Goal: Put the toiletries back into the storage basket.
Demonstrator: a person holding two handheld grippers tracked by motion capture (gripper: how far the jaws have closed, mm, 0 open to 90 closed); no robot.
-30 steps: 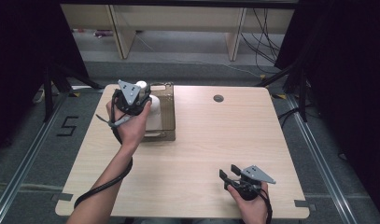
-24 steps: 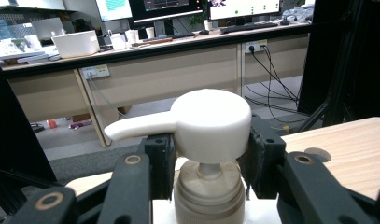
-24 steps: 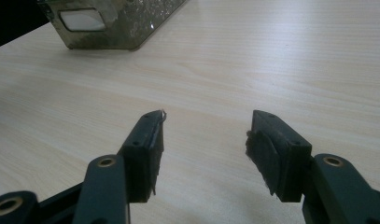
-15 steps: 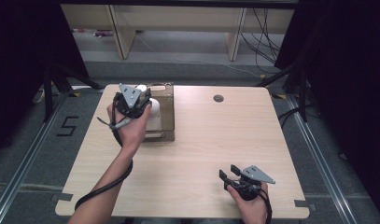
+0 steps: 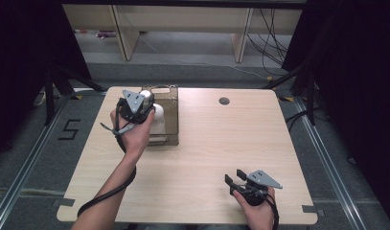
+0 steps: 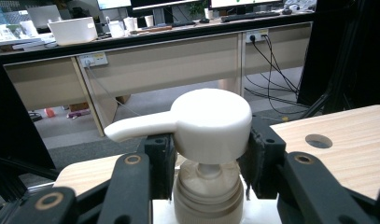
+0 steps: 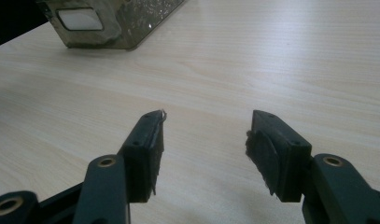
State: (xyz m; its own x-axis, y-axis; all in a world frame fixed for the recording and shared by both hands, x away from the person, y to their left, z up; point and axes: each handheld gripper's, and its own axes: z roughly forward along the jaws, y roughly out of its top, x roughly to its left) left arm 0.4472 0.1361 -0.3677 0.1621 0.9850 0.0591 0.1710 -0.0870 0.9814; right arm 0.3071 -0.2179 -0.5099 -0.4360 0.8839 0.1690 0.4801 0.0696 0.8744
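Observation:
A white pump bottle (image 5: 157,118) stands in a clear brownish tray (image 5: 170,125) at the table's far left. My left gripper (image 5: 144,99) is at its top. In the left gripper view the pump head (image 6: 211,116) sits between the two black jaws, its spout pointing left, and the left gripper (image 6: 208,156) is shut on the bottle just under the head. My right gripper (image 5: 235,178) rests low near the front right edge, open, with bare tabletop between its fingers (image 7: 204,144). The tray's corner (image 7: 127,28) lies far ahead of it to the left.
A round cable hole (image 5: 224,101) is in the table's far middle, also seen at the right of the left gripper view (image 6: 318,141). Beyond the table are shelving legs and cables on the floor. Metal floor rails run along both sides.
My left gripper and the pump bottle have shifted a little toward the near side of the tray. The right gripper has stayed put.

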